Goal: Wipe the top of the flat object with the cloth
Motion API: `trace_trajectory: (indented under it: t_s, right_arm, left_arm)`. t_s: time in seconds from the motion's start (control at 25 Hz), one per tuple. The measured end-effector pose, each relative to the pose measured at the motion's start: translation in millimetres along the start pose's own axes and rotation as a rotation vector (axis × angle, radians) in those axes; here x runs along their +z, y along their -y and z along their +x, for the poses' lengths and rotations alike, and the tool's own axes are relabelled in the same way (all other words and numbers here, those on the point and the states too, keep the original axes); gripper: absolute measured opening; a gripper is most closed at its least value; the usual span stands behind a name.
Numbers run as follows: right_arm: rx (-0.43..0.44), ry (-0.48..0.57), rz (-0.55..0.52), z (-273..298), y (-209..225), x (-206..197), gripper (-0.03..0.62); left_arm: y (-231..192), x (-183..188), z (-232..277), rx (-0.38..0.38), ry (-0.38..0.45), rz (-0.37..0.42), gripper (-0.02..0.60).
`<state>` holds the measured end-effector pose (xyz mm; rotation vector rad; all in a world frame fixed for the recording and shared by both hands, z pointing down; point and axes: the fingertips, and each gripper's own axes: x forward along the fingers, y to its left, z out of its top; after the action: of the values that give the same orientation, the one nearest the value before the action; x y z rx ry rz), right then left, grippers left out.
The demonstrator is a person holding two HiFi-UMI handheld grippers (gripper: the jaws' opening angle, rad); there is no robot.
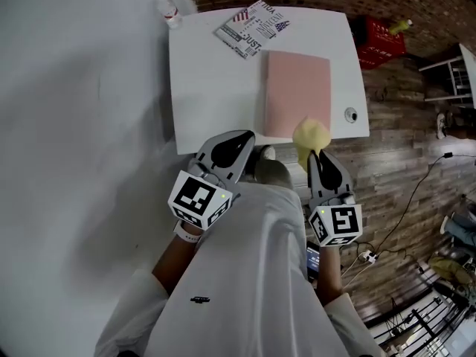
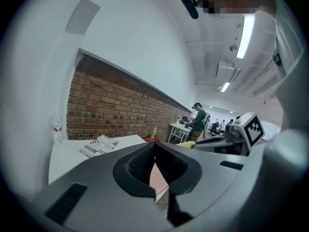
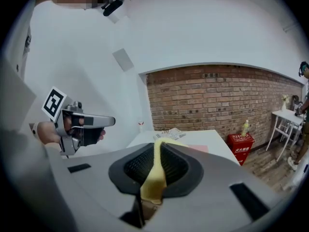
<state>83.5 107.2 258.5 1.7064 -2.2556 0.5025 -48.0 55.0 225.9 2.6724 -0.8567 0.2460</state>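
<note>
A flat pink board (image 1: 297, 94) lies on the white table (image 1: 216, 88), near its right front corner. A yellow cloth (image 1: 311, 136) hangs bunched over the table's front edge, and my right gripper (image 1: 315, 157) is shut on it. In the right gripper view the cloth (image 3: 154, 175) runs between the closed jaws. My left gripper (image 1: 239, 143) hovers at the front edge, left of the board, shut and holding nothing. In the left gripper view a strip of the pink board (image 2: 158, 179) shows past the jaws.
A printed booklet (image 1: 251, 27) lies at the table's back, with a small bottle (image 1: 169, 13) at the back left corner. A small round object (image 1: 351, 114) sits at the right front corner. A red crate (image 1: 383, 42) stands on the wooden floor to the right.
</note>
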Motion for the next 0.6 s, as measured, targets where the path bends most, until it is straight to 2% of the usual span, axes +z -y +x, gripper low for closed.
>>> trace_trajectory:
  t_s: [0.28,0.6]
  right_arm:
    - [0.093,0.003,0.005,44.0,9.2,5.4,0.035]
    - [0.154,0.02,0.058,87.7,3.9,-10.9,0.039]
  left_arm:
    - [-16.4,-20.6,34.9,0.015,-0.08,-0.063,0.018]
    - [-28.7,-53.1,51.8,0.059,-0.145,-0.072,0.018]
